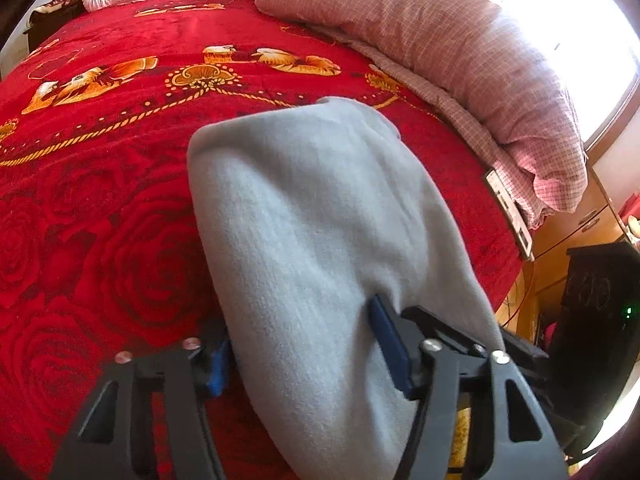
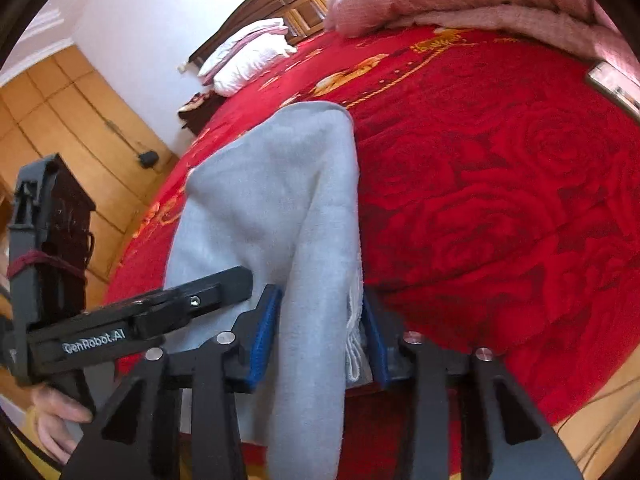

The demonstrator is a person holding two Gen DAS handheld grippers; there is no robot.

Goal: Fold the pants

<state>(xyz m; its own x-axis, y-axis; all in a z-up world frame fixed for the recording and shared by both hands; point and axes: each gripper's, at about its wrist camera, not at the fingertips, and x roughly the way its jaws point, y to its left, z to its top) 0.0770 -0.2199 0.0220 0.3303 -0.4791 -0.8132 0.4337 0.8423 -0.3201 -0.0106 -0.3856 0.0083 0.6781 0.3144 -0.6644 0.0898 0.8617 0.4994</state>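
Left hand-held gripper (image 1: pixel 304 344) pinching grey pants (image 1: pixel 316 216), fabric draping far over red bed (image 1: pixel 120 160). Right hand-held gripper (image 2: pixel 320 332) clamping pants (image 2: pixel 272 200) edge with white fringe. Right view alone showing left device and hand (image 2: pixel 56 420) at near left. Left view alone showing quilt (image 1: pixel 460 60) lying far right. Pants' near end running out of frame.

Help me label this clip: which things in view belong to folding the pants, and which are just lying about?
Part of the job:
- grey pants
- left gripper, shut on the pants
- right gripper, shut on the pants
- red rose-print bedspread, the folding surface

Just lying about:
- pink checked quilt
- white pillows
- wooden headboard
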